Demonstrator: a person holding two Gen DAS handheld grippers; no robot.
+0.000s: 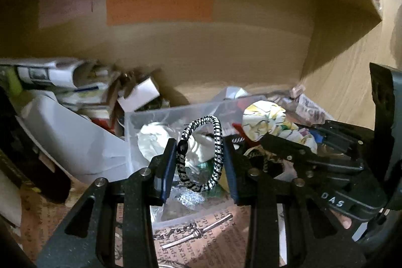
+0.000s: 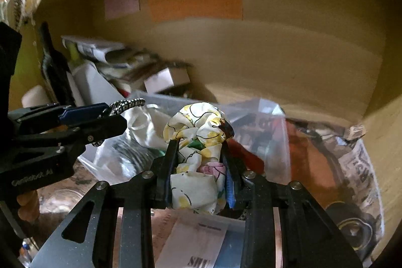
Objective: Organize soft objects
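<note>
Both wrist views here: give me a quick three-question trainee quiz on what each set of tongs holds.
1. True or false: the left tongs grip a black-and-white braided hair tie.
2. What do the right tongs hold? A) floral fabric scrunchie B) newspaper C) glass jar
3. Fill in: both items are held above a clear plastic ___.

Key: 1 true; 2 A; 3 bin.
</note>
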